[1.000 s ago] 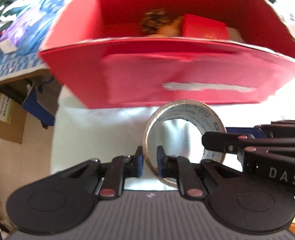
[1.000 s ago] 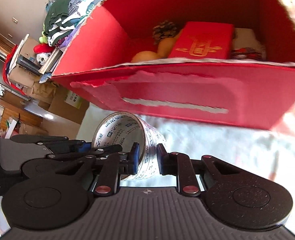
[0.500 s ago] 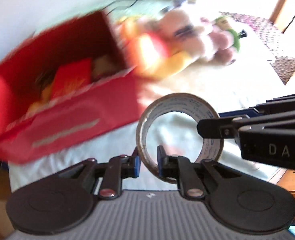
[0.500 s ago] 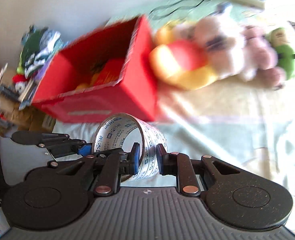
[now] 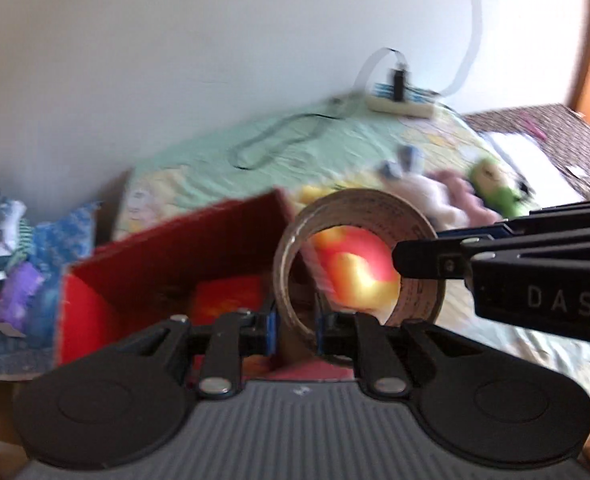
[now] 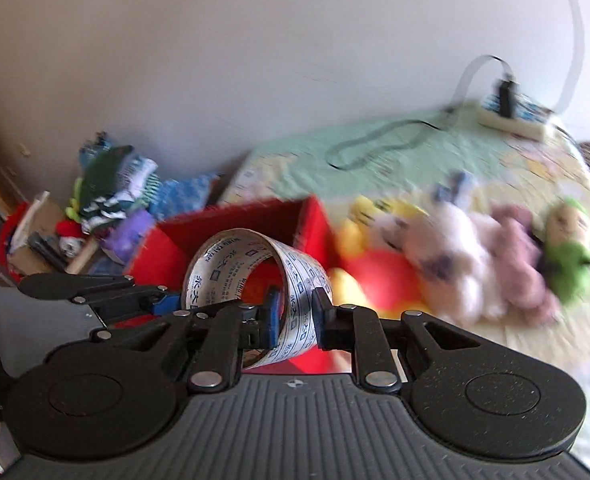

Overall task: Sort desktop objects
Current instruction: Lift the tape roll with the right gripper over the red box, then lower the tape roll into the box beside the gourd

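Both grippers hold one tape roll [image 5: 355, 216], brown inside with a white printed band [image 6: 251, 256]. My left gripper [image 5: 295, 326] is shut on its near rim. My right gripper [image 6: 295, 318] is shut on the opposite rim and enters the left wrist view from the right [image 5: 415, 264]. The roll hangs in the air above the open red box [image 5: 143, 276], which also shows in the right wrist view [image 6: 231, 220]. The box holds a red packet and orange items, blurred.
Plush toys [image 6: 467, 256] lie in a row right of the box on the pale green cloth [image 5: 335, 148]. A power strip [image 6: 511, 124] with cables sits at the far edge by the wall. Piled clothes and clutter [image 6: 111, 192] lie left of the box.
Both grippers have lifted the tape roll together and tilted up. The red box has dropped from filling the view to below and behind the roll, and the wall and plush toys came into sight.
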